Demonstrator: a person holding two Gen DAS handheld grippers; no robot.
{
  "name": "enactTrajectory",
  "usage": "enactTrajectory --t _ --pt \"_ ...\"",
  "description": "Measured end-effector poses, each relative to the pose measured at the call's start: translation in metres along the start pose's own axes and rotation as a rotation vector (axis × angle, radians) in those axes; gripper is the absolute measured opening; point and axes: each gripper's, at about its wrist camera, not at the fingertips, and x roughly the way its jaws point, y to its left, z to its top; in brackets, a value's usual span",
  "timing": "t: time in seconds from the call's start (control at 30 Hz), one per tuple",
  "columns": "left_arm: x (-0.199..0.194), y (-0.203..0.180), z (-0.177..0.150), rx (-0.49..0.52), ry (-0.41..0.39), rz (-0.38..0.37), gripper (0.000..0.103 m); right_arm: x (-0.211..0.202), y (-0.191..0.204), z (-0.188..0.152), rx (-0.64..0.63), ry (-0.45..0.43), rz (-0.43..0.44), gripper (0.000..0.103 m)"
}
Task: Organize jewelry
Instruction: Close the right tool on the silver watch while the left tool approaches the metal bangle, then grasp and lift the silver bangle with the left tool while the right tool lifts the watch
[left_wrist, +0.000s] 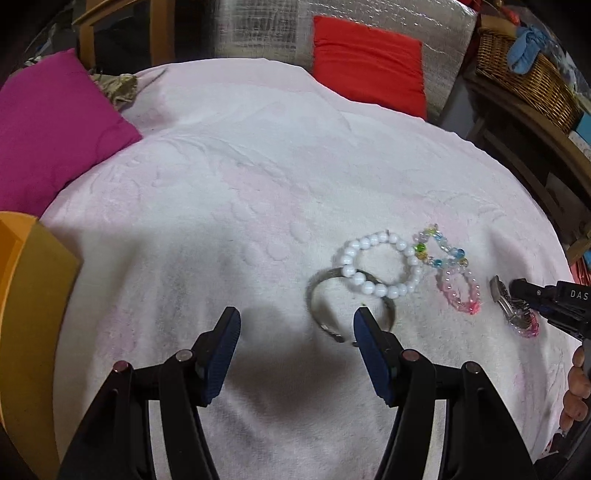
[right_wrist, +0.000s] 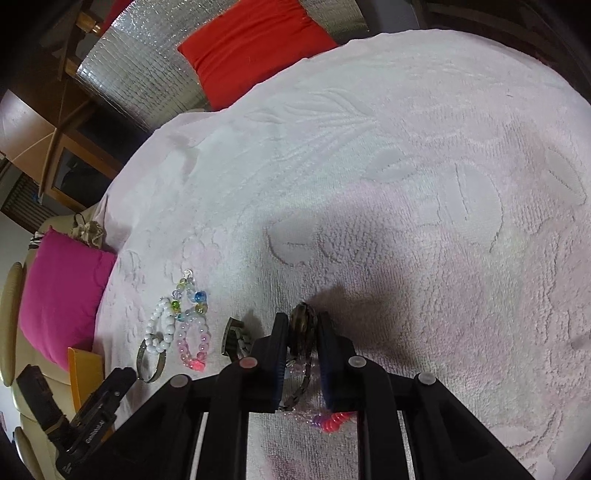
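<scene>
Jewelry lies on a pale pink towel. A white bead bracelet overlaps a silver metal bangle. Beside them are a multicolour bead bracelet and a pink bead bracelet. My left gripper is open just above the towel, its right finger at the bangle. My right gripper is shut on a metal wristwatch, with a pink bead bracelet lying under it. In the left wrist view the watch shows at the right gripper's tips. The bead bracelets also show in the right wrist view.
A magenta cushion lies at the left and a red cushion at the back. An orange box stands at the towel's left edge. A wicker basket sits on a wooden shelf at the right.
</scene>
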Motion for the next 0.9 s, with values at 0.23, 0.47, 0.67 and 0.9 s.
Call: enactTrajectory --t 0.23,0.47,0.67,0.9 --pt "0.010 -0.032 -0.005 0.135 0.047 0.014 0.066 -0.001 0.000 0.000 -0.001 -0.003 -0.002 0.018" --pt "0.019 -0.040 0.001 0.139 0.041 0.006 0.072 -0.001 0.000 0.000 0.003 -0.002 0.006 0.018" --pt "0.025 -0.043 0.003 0.147 0.036 0.011 0.074 -0.001 0.000 0.000 -0.006 -0.002 0.003 0.018" --pt "0.038 -0.037 0.012 0.153 0.023 0.017 0.062 -0.001 0.001 0.000 -0.017 -0.002 0.002 0.018"
